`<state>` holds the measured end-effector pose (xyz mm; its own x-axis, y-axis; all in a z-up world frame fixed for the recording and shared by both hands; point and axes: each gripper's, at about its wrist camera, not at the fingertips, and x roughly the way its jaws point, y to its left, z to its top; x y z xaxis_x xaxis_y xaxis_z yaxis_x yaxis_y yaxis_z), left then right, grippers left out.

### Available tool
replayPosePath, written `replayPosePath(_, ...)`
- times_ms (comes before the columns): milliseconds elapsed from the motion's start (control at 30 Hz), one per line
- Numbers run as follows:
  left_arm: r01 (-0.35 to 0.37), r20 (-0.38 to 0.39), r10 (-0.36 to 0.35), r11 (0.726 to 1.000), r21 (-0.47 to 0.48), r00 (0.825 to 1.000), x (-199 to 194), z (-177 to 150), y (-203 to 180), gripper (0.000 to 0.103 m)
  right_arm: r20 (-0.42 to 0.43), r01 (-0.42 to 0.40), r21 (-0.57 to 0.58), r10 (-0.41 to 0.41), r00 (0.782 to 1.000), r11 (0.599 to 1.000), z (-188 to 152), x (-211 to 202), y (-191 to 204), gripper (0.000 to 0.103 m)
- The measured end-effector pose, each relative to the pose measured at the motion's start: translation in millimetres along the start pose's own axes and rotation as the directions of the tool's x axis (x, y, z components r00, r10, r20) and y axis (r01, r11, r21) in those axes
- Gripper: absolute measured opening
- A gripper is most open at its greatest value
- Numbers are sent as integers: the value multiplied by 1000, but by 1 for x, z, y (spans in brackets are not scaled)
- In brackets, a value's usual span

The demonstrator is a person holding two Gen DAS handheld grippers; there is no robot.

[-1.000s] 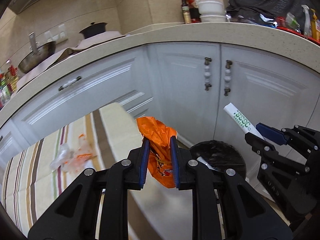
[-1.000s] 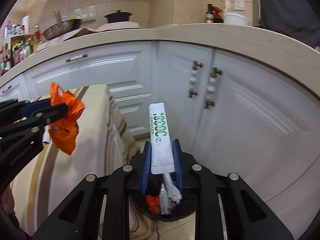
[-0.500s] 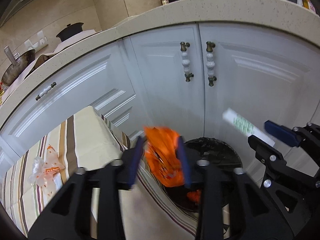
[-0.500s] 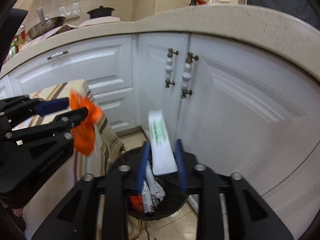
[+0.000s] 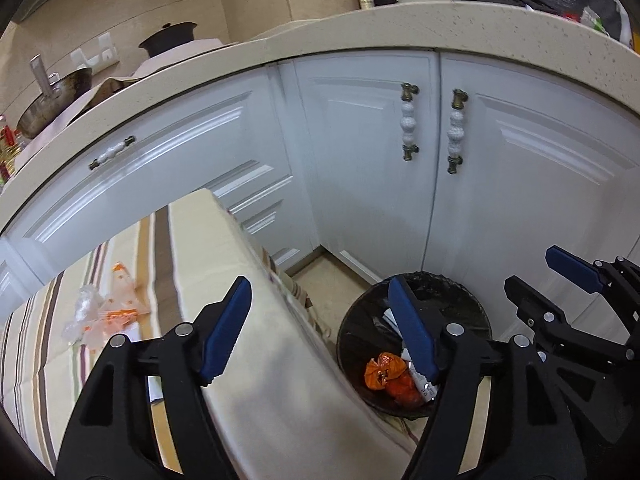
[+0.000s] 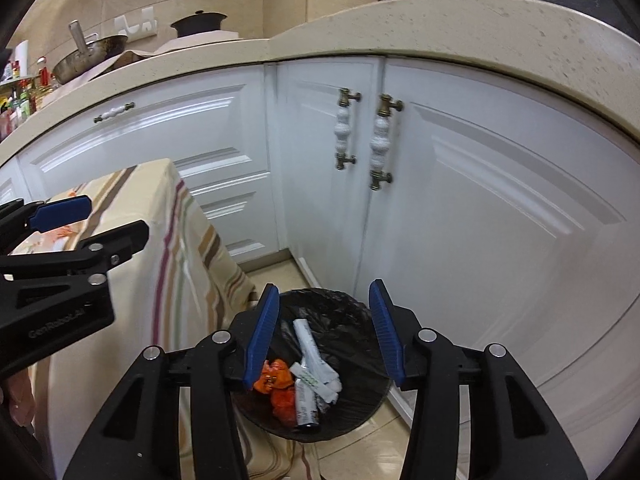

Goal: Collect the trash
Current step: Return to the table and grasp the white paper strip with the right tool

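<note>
A bin (image 6: 356, 316) with a black liner stands on the floor by the cabinets. In it lie a crumpled orange wrapper (image 6: 274, 374) and a white tube with green print (image 6: 310, 344). My right gripper (image 6: 324, 286) hangs above the bin, its jaws opening with nothing between them. My left gripper (image 5: 318, 284) hovers over the table's corner beside the bin (image 5: 440, 282), jaws opening too and nothing between them. The orange wrapper (image 5: 382, 372) shows past its right finger. A clear wrapper with orange specks (image 5: 96, 316) lies on the striped tablecloth (image 5: 260, 380).
White cabinet doors with beaded handles (image 5: 454, 132) stand close behind the bin. The beige countertop (image 5: 400, 28) above carries a wok (image 5: 56, 96), a dark pot and bottles. The cloth-covered table (image 6: 176, 240) borders the bin on the left. Tiled floor shows between table and cabinets.
Both grippers have opened. The orange wrapper has left the left jaws and the white tube the right jaws; both now lie in the bin. The left gripper has moved closer to the bin.
</note>
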<state>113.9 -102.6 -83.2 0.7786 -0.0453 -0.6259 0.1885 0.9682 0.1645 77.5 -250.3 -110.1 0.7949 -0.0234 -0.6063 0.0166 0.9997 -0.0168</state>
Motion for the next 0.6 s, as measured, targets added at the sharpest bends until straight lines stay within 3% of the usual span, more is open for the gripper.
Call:
replayPosePath(300,-107,-1,108,989,-106,994,-35,-23,74,71,19,-125,-49,126,992,991,16,-7,51,49)
replayPosePath(600,-248,-63,241,944,-217,969,-63,-59,157,71,4,-294,-145,298,955,945,28,-12,134,49)
